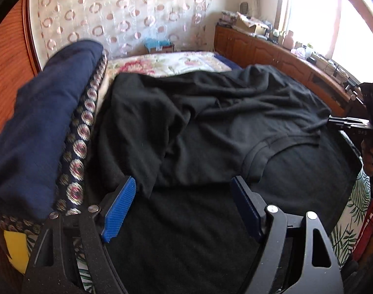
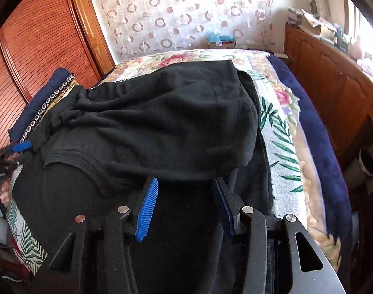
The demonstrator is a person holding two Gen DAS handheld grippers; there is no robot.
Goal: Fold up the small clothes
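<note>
A black garment (image 1: 210,122) lies on the bed, its upper half folded over toward me in loose wrinkles. My left gripper (image 1: 184,183) stands open just above the folded edge, blue pads (image 1: 120,208) wide apart with only flat cloth beneath them. The right wrist view shows the same black garment (image 2: 162,127) with its fold reaching the tips of my right gripper (image 2: 186,183). That gripper is open, and its pads press on nothing. Each gripper appears at the edge of the other's view: the right gripper (image 1: 343,122) at the garment's right side, the left gripper (image 2: 24,152) at its left side.
A stack of folded navy and patterned clothes (image 1: 39,127) (image 2: 39,100) sits left of the garment. The floral bedcover (image 1: 174,63) (image 2: 279,132) extends beyond and to the right. A wooden cabinet (image 1: 259,49) (image 2: 333,85) lines the right wall, and a slatted wardrobe (image 2: 39,49) stands at the left.
</note>
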